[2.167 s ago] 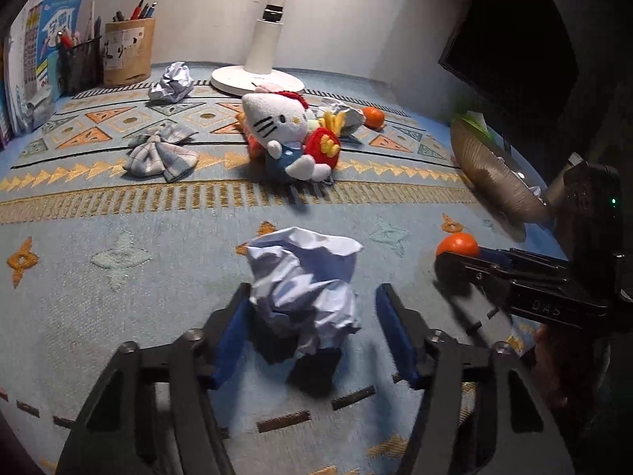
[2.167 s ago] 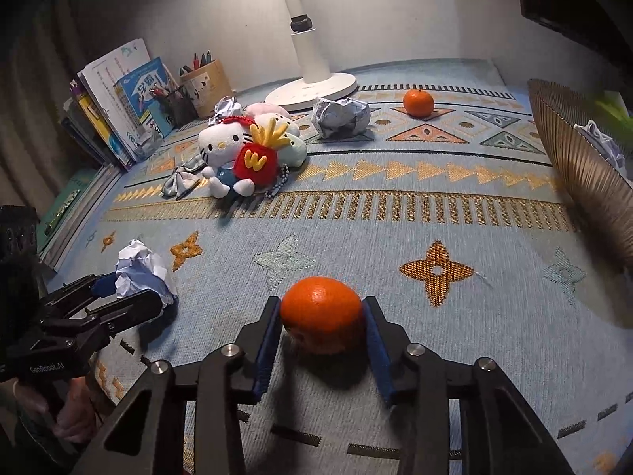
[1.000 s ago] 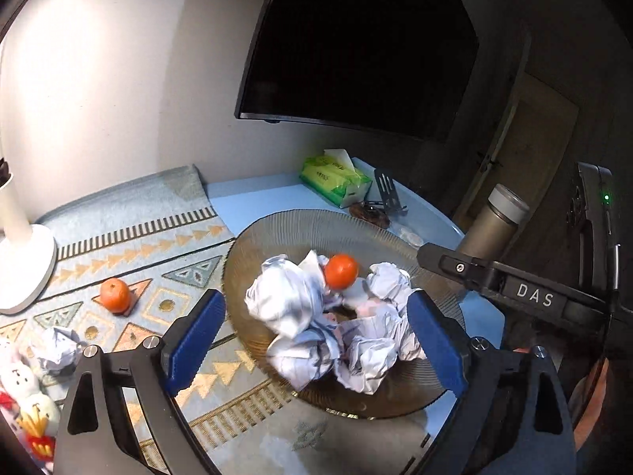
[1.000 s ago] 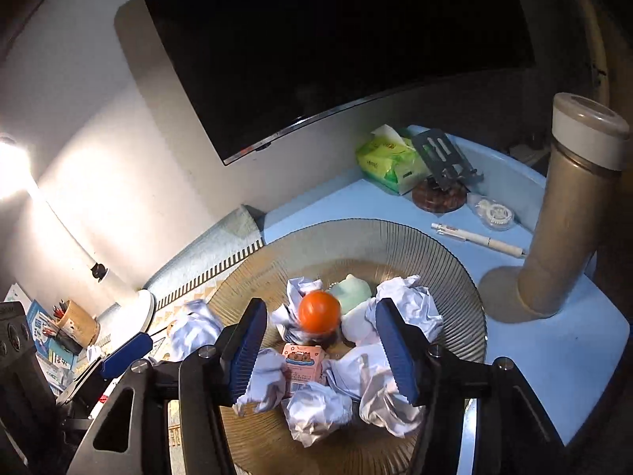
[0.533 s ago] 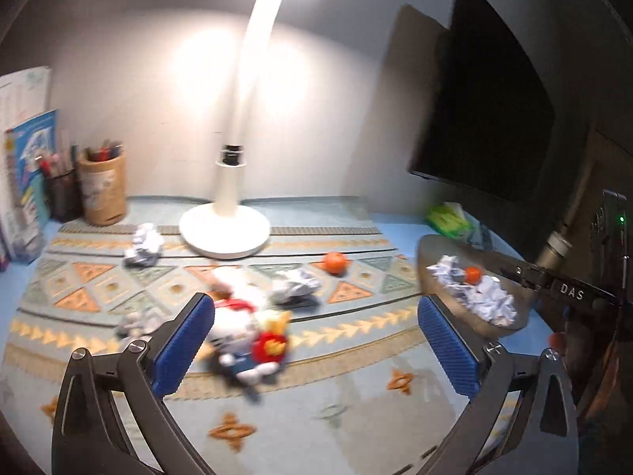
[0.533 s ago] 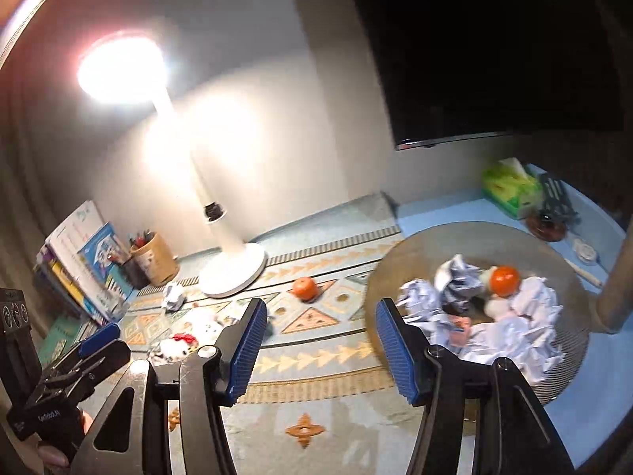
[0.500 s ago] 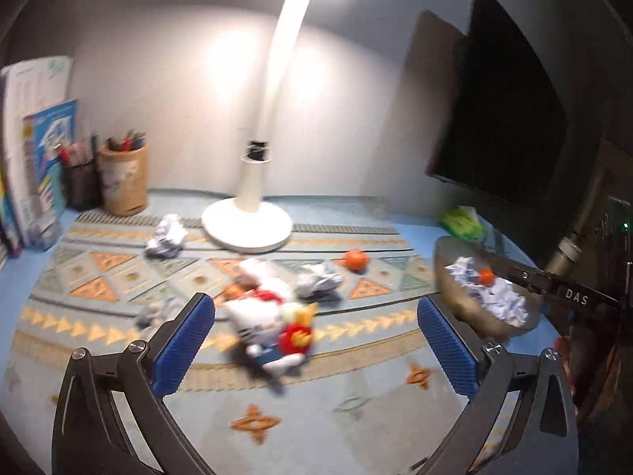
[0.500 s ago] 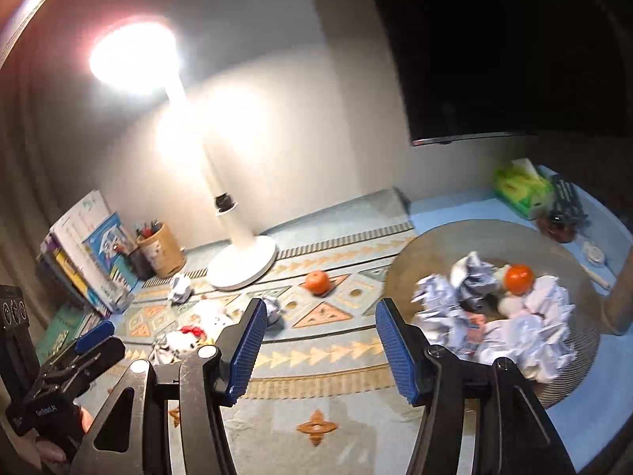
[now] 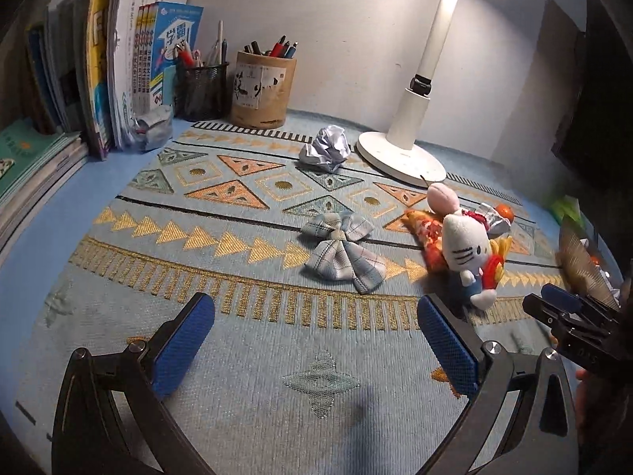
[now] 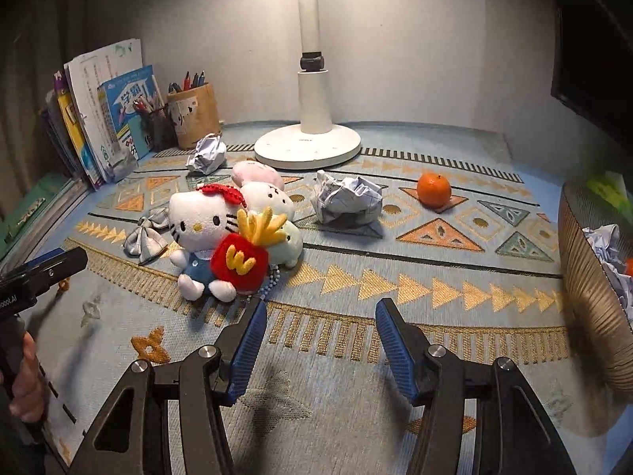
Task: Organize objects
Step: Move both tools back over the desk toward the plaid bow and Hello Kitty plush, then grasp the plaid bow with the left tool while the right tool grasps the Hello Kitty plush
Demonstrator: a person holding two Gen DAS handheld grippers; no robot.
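A: What is the left tool (image 9: 314, 342) doing?

B: It is hanging over the patterned mat (image 9: 253, 277) on the surface with its blue pads spread wide and nothing between them. It is pointing toward a plaid fabric bow (image 9: 342, 251) lying flat on the mat.

A: And the right tool (image 10: 318, 342)?

B: It is standing released too, its pads set narrower than the left's and gripping nothing, only bare mat showing in the gap. A white cat plush (image 10: 199, 233) is lying just ahead and to the left of it, hugging a red fries toy (image 10: 239, 259), with other soft toys packed against its back.

A: Where is the loose clutter sitting?

B: One crumpled paper ball (image 10: 348, 198) is resting near the middle of the mat, and another (image 10: 207, 154) is sitting beside the lamp base (image 10: 307, 145), close to the brown pen cup (image 10: 194, 120). An orange (image 10: 434, 189) is sitting on the mat right of the first ball, apart from it.

A: And the bowl?

B: The ribbed bowl (image 10: 585, 277) is showing at the right edge, with crumpled paper visible inside it. Books (image 9: 118, 63) are standing along the left wall.
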